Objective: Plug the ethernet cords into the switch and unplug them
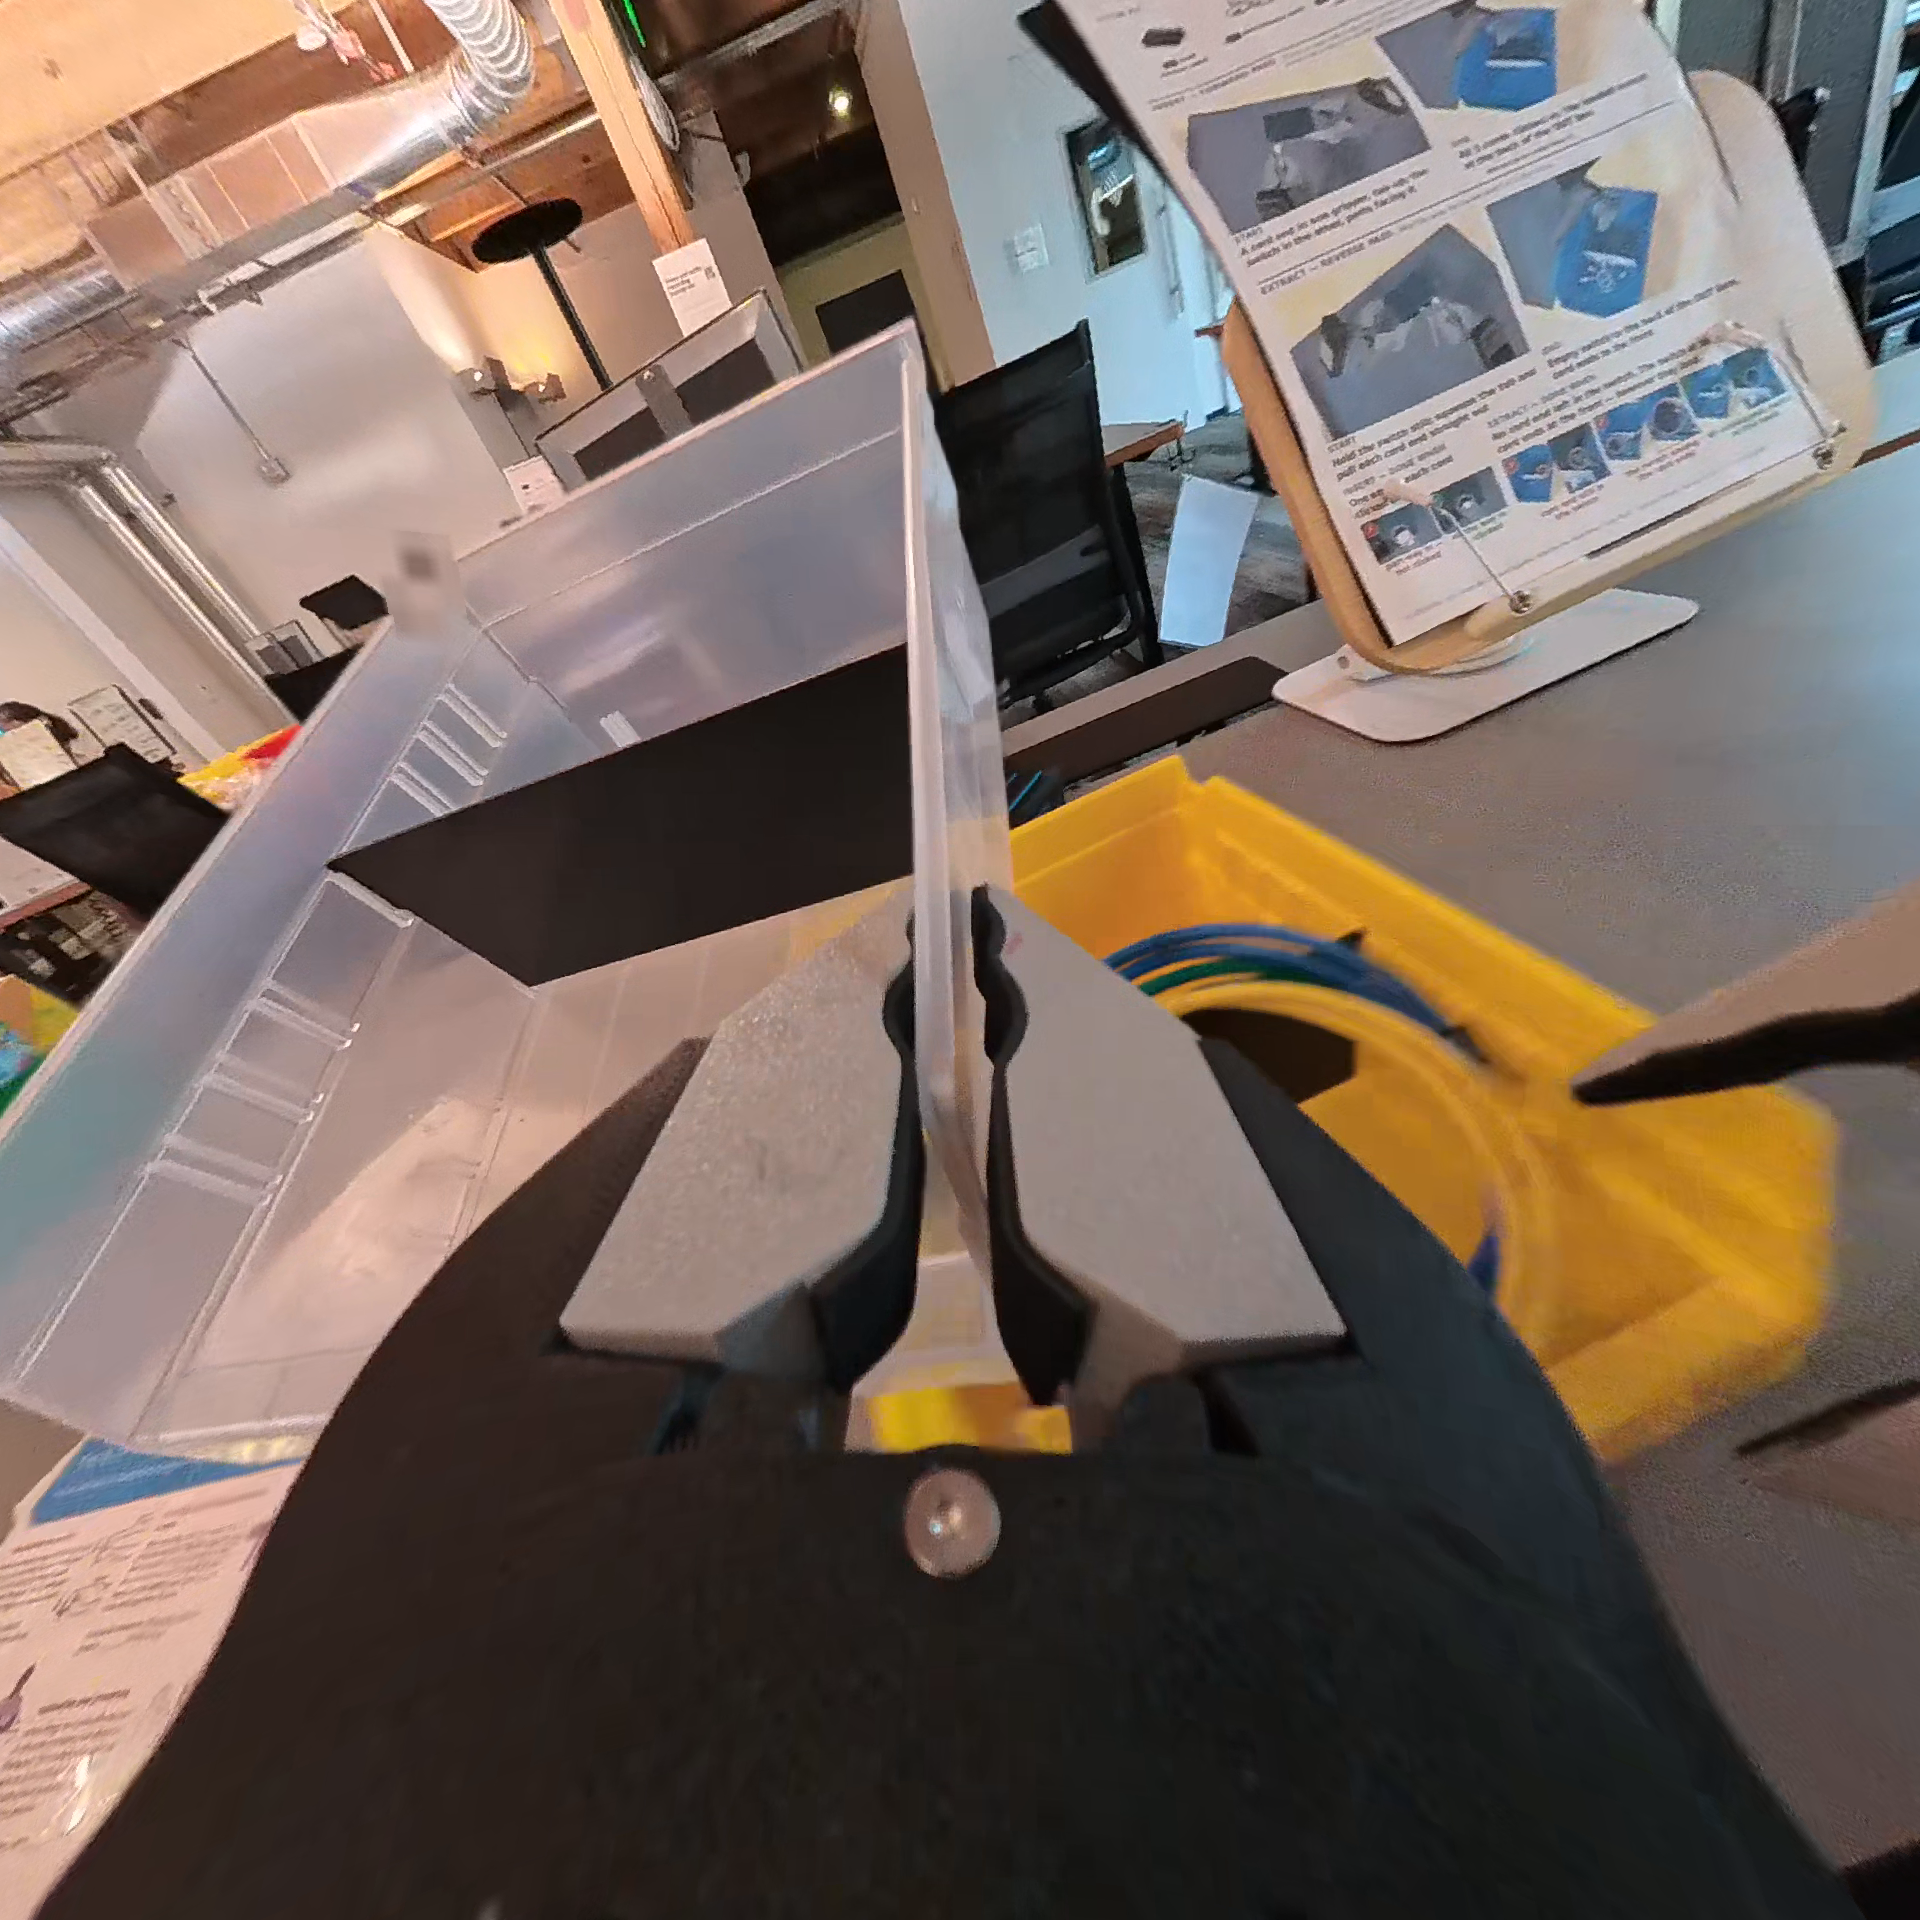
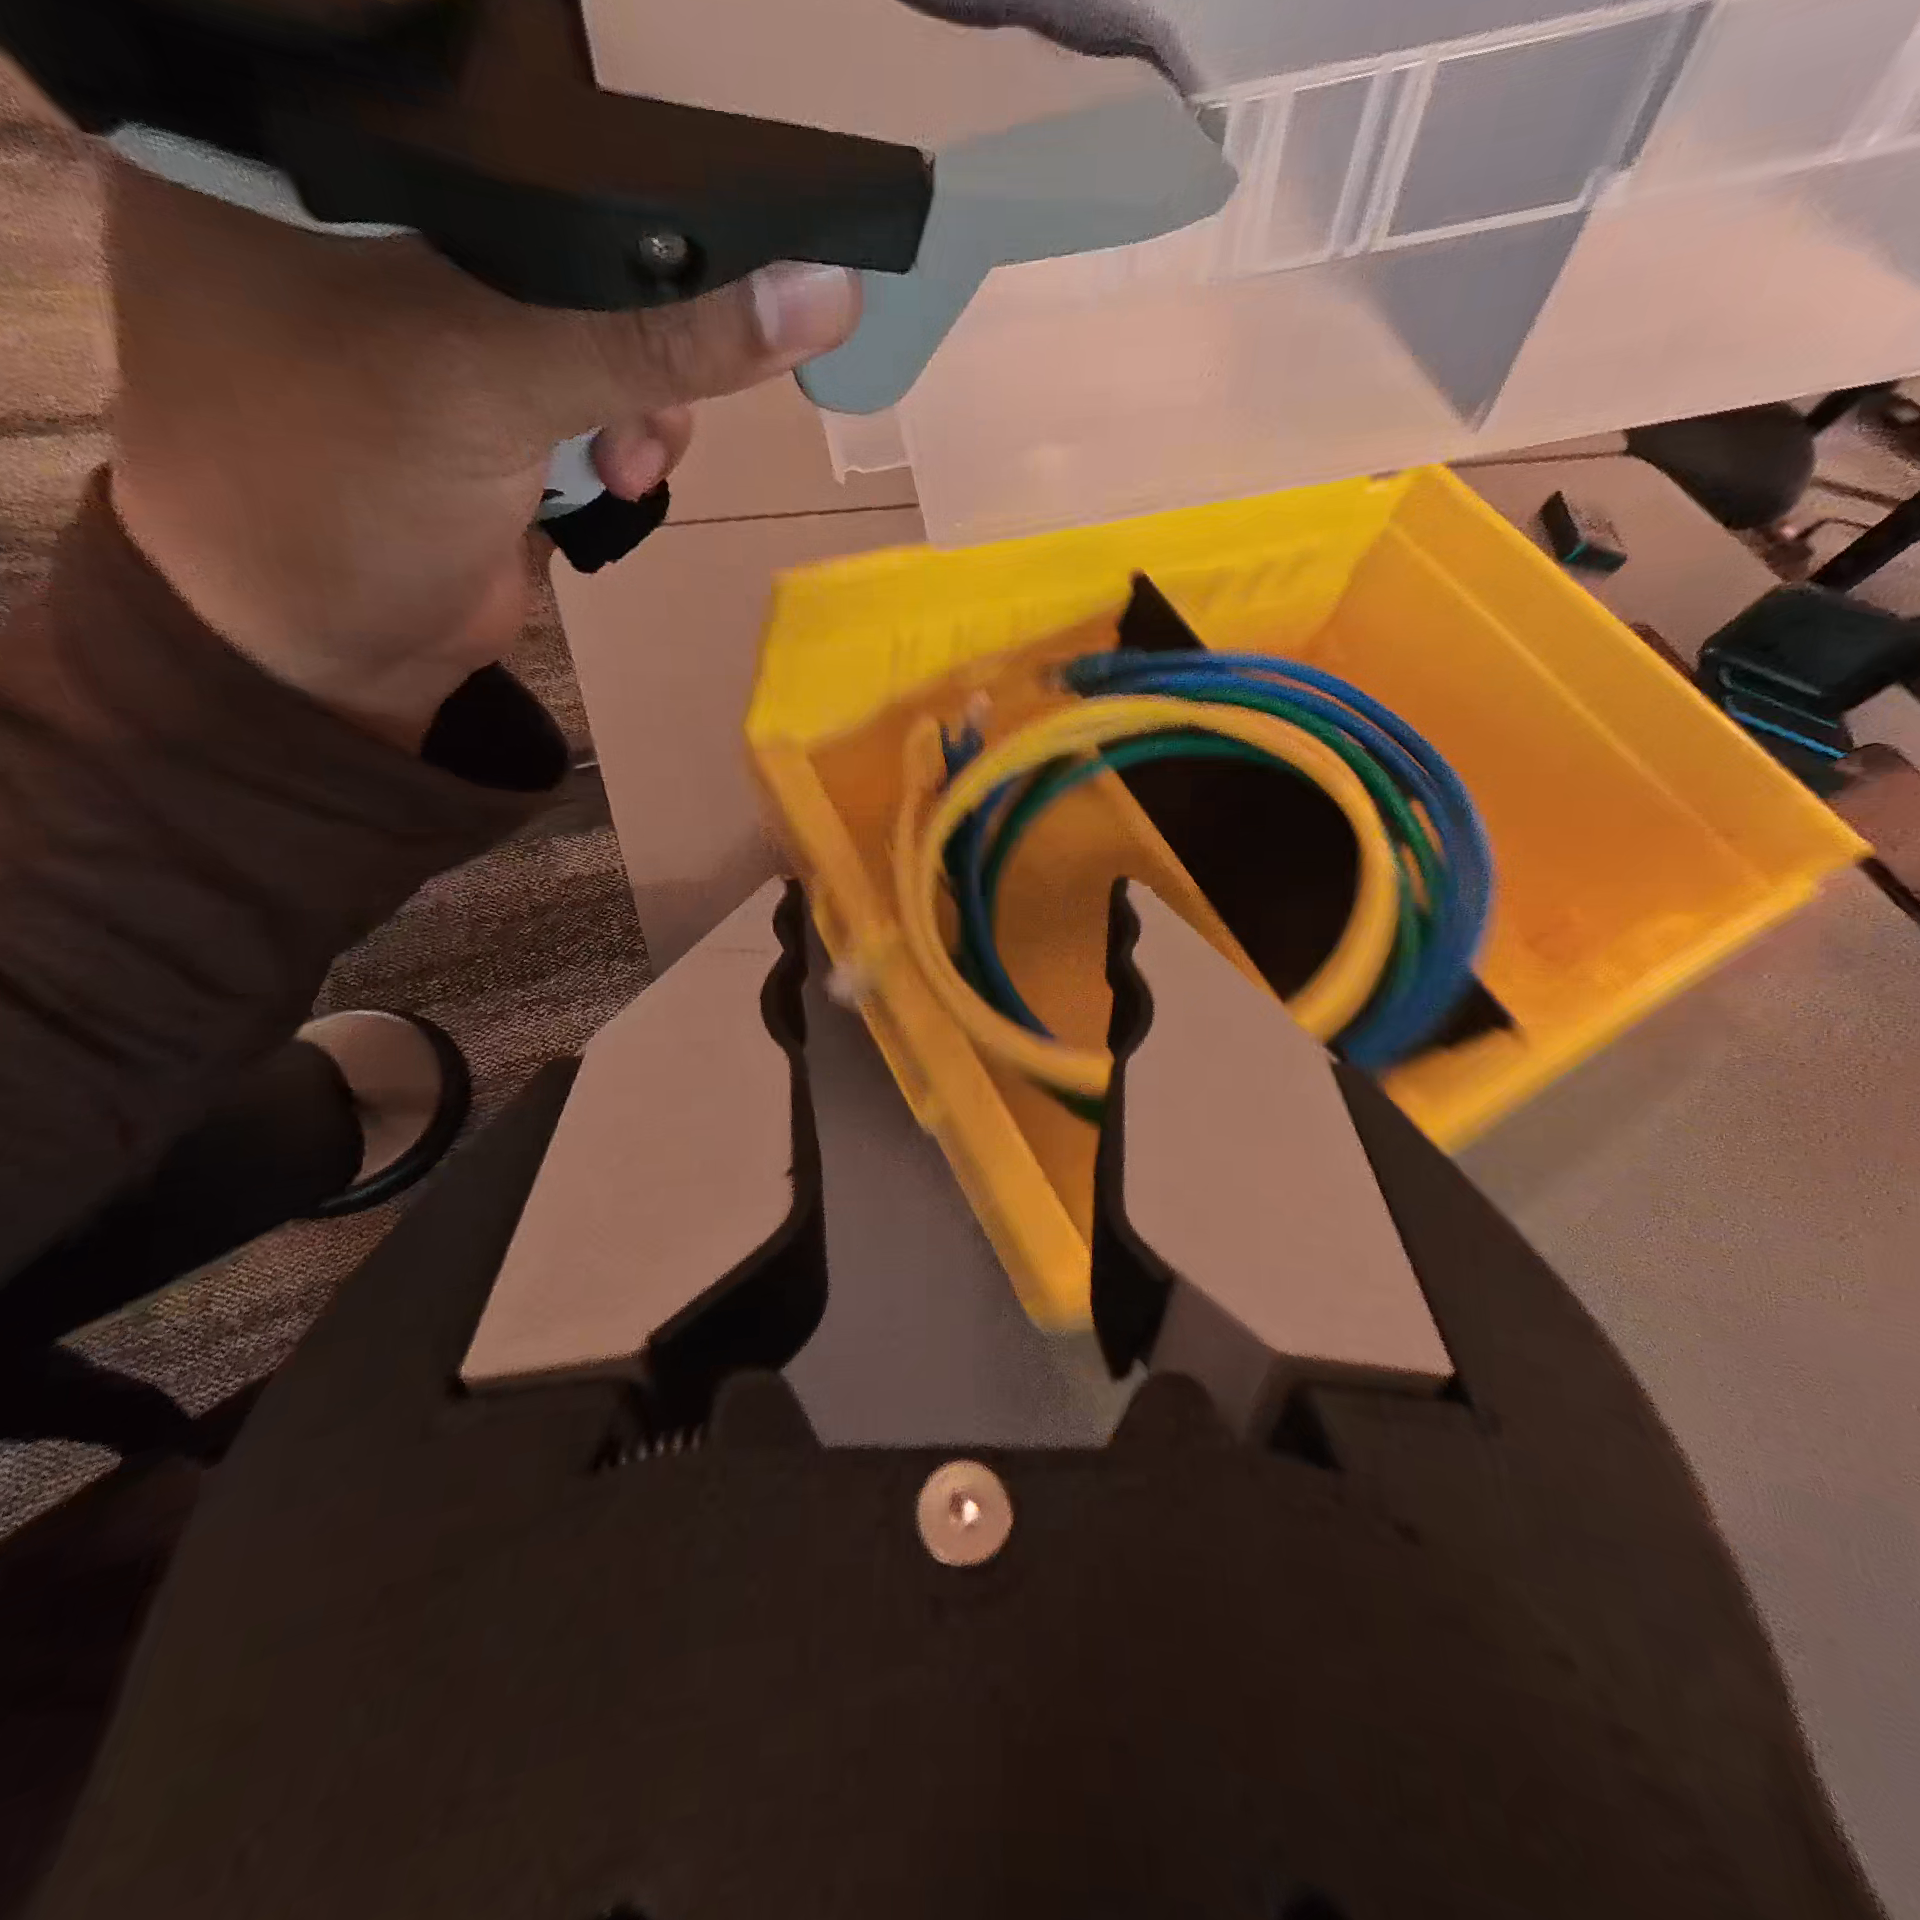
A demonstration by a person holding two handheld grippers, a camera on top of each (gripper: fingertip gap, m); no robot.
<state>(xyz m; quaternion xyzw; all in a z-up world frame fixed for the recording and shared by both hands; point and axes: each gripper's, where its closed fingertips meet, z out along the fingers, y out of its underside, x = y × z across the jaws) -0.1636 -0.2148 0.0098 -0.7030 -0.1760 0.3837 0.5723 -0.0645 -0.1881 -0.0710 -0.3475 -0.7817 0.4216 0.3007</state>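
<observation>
Meanwhile left gripper (image 1: 951, 997) clamps the clear bin's (image 1: 665, 582) wall, right gripper (image 2: 956, 935) spread over coiled cords (image 2: 1195, 831)

blurred: yellow bin (image 1: 1662, 1278) near rim at 4 o'clock | hidden: cord (image 2: 1195, 862) ends, plugs unclear | cut off: clear box (image 2: 1558, 208) at 1 o'clock | switch: cannot tell which item

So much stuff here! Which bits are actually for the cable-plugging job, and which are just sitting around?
For the job:
- coiled ethernet cords in the yellow bin
- right gripper, open above them
- left gripper, shut on the clear plastic bin

Just there:
- instruction sheet on a stand
- office chair
- black divider in the yellow bin
</observation>
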